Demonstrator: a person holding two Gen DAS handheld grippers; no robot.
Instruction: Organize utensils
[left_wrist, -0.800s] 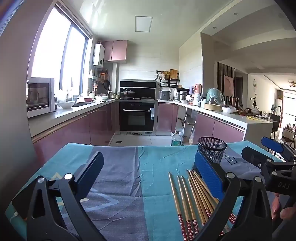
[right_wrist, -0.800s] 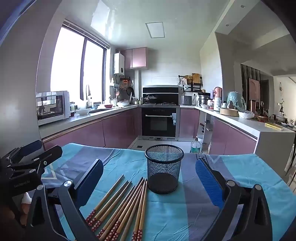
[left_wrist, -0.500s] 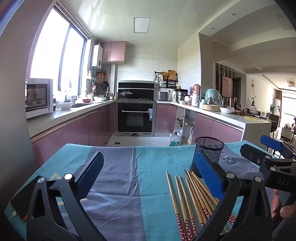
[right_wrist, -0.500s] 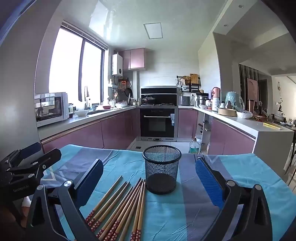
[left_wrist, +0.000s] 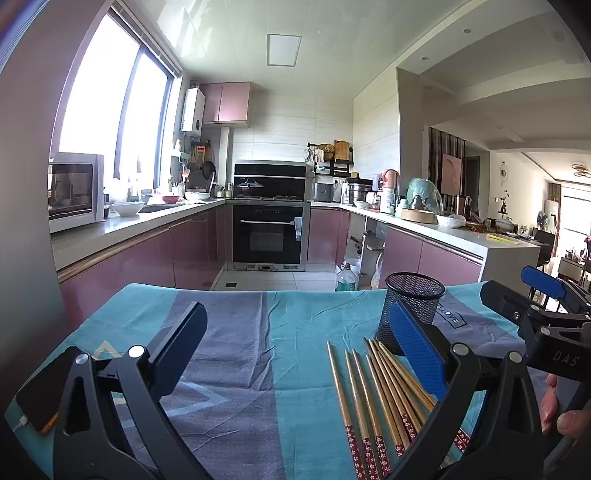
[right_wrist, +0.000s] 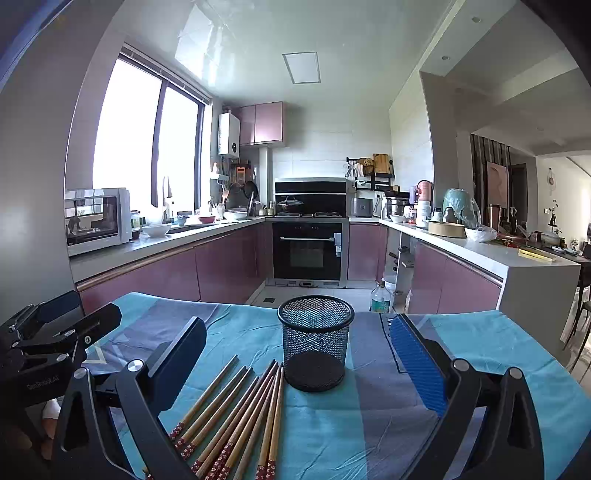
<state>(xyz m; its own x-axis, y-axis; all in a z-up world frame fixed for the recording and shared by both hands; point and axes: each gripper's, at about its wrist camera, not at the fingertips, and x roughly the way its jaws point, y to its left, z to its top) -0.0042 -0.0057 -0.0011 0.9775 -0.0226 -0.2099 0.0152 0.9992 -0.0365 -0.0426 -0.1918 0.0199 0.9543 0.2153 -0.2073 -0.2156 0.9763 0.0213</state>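
1. Bamboo chopsticks (right_wrist: 236, 417) with red patterned ends lie loose in a fan on the bench (right_wrist: 332, 435), which is covered by a teal and grey-blue cloth (left_wrist: 236, 369).
2. Black wire-mesh cup (right_wrist: 315, 341) stands upright on the cloth, just beyond the chopstick tips; whether any tip touches its base cannot be told.
3. Right gripper (right_wrist: 295, 354) is held above the bench with its jaws wide apart and nothing between the pads; the cup and chopsticks sit in the gap ahead.
4. Left gripper (left_wrist: 299, 343) is likewise spread wide and empty, with the chopsticks near its blue pad.
5. Purple-fronted kitchen cabinets and a built-in oven (right_wrist: 308, 251) occupy the background.
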